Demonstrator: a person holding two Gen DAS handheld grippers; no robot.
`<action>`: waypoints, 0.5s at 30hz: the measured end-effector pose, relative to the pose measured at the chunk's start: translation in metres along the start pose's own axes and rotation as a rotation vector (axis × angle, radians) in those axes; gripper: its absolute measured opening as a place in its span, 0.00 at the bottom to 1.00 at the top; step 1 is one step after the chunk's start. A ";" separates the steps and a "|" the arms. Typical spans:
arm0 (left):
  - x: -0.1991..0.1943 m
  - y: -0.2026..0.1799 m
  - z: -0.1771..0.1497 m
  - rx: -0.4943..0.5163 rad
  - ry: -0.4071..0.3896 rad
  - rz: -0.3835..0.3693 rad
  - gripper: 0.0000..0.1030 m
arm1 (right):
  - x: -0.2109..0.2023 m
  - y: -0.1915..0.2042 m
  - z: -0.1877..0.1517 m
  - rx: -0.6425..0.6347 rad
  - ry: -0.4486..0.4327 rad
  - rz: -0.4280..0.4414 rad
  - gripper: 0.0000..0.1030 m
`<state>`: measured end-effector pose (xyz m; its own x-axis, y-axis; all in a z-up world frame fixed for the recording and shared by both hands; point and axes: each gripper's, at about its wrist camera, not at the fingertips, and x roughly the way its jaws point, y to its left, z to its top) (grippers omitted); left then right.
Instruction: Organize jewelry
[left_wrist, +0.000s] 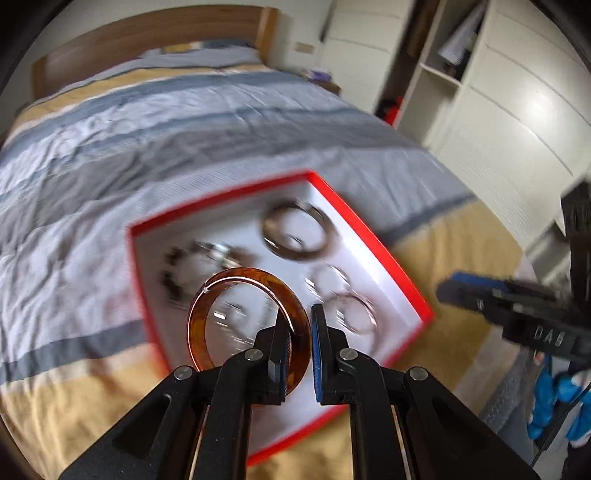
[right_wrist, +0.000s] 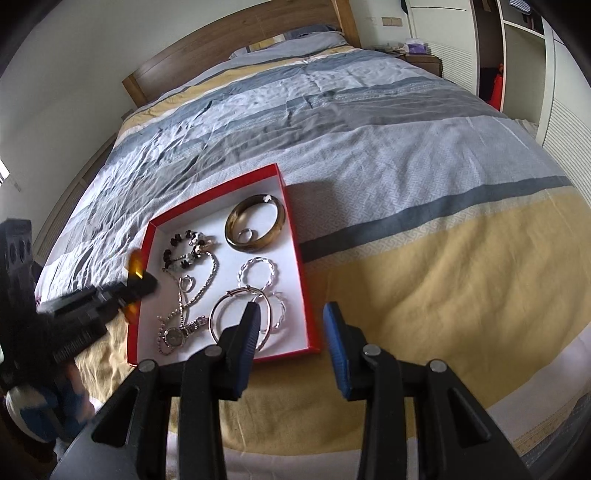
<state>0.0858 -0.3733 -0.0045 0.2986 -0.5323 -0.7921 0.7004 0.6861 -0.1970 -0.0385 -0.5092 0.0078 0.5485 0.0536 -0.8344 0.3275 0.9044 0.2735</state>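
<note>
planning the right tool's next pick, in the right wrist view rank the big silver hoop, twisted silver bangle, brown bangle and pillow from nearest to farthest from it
1. big silver hoop, at the box's near edge, just ahead of the right tool.
2. twisted silver bangle, mid box.
3. brown bangle, far right corner of the box.
4. pillow, at the headboard.

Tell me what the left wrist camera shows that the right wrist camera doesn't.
Only the left wrist view shows the amber bangle as a full ring, its rim between the left gripper's fingers, hanging above the red box; the background is motion-blurred.

Only the right wrist view shows the box's contents sharply: a brown bangle, a beaded bracelet, a watch and silver hoops, plus the right gripper open and empty.

Both show the red box on the striped bedspread, the headboard and each other's gripper.
</note>
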 end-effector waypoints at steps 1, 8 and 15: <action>0.006 -0.005 -0.003 0.012 0.019 0.002 0.10 | -0.001 -0.001 0.000 0.003 -0.001 -0.001 0.33; 0.036 -0.009 -0.021 0.040 0.118 0.056 0.11 | -0.004 -0.011 -0.001 0.022 -0.005 -0.006 0.33; 0.020 0.000 -0.024 -0.006 0.095 0.038 0.52 | -0.009 -0.010 -0.004 0.024 -0.011 0.002 0.33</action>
<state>0.0761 -0.3718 -0.0345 0.2614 -0.4566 -0.8504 0.6856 0.7080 -0.1694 -0.0497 -0.5172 0.0102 0.5577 0.0507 -0.8285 0.3445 0.8939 0.2867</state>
